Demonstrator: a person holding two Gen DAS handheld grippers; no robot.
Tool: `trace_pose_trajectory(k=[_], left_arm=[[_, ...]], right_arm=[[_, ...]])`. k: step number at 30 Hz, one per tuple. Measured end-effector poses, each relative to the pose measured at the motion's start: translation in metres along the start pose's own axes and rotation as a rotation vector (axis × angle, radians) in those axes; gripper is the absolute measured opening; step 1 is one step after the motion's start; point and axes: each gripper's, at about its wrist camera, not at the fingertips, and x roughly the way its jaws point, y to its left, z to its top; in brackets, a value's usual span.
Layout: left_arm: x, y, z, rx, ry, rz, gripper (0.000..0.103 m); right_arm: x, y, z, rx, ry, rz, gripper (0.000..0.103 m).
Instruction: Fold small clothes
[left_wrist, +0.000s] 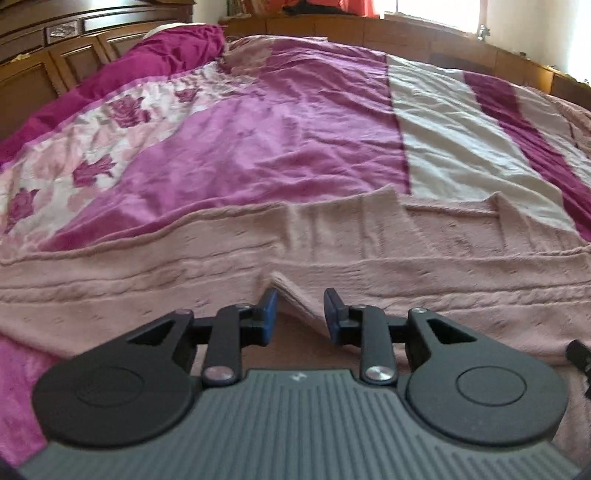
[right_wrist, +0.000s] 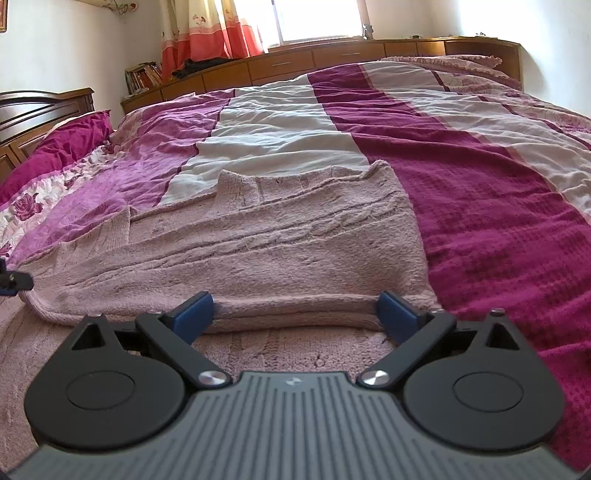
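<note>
At the left, a magenta pillow (left_wrist: 155, 59) lay against the dark wooden headboard (left_wrist: 55, 40), and the rose-printed, pink-and-white striped bedspread (left_wrist: 295, 122) ran across the bed. On its near side lay the pale pink knitted sweater (left_wrist: 332, 251), spread flat with one long edge already turned over on itself, so the folding looked begun but far from finished: by my reading, at least another fold or two remained before it made a compact bundle. The left gripper (left_wrist: 300, 314), black with blue pads, stood at the near edge of the knit, where a small peak of fabric rose between its narrowly parted jaws; the cloth lay close against the right-hand pad, but the pads did not appear to press it from both sides, so I judged it loose rather than pinched. Further right, the right gripper (right_wrist: 297, 314) had its jaws spread wide, with the doubled near hem of the same sweater (right_wrist: 258, 243) lying between its blue fingertips (right_wrist: 194, 314), apparently unclamped. Beyond the sweater's right edge the dark magenta stripe (right_wrist: 480, 221) of the bedspread lay bare, and a long wooden cabinet (right_wrist: 332, 59) ran under the window behind.
</note>
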Motion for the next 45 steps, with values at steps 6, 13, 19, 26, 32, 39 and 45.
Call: trace_pose_trajectory(k=[6,13,19,26,32,39,45], left_arm=[[-0.002,0.016,-0.003,0.002,0.046,0.044,0.030],[0.001,0.033,-0.006,-0.017,0.084,0.070,0.033],[-0.001,0.035,-0.004,-0.047,0.079,0.051,0.033],[0.002,0.028,-0.004,-0.034,0.066,0.056,0.033],[0.005,0.028,-0.005,-0.029,0.069,0.053,0.033],[0.017,0.018,-0.013,0.043,0.088,0.087,0.033],[0.013,0.022,-0.009,0.031,0.088,0.086,0.034]], right_arm=[[0.001,0.000,0.002,-0.008,0.011,0.003,0.101],[-0.026,-0.015,0.012,0.139,0.043,0.076,0.101],[-0.041,-0.045,0.011,0.380,0.062,0.163,0.093],[-0.019,-0.068,0.015,0.526,0.051,0.169,0.067],[-0.014,-0.086,0.014,0.613,0.025,0.133,0.012],[-0.013,-0.091,0.015,0.550,0.069,0.109,0.013],[-0.032,-0.071,0.025,0.438,0.081,0.097,0.034]])
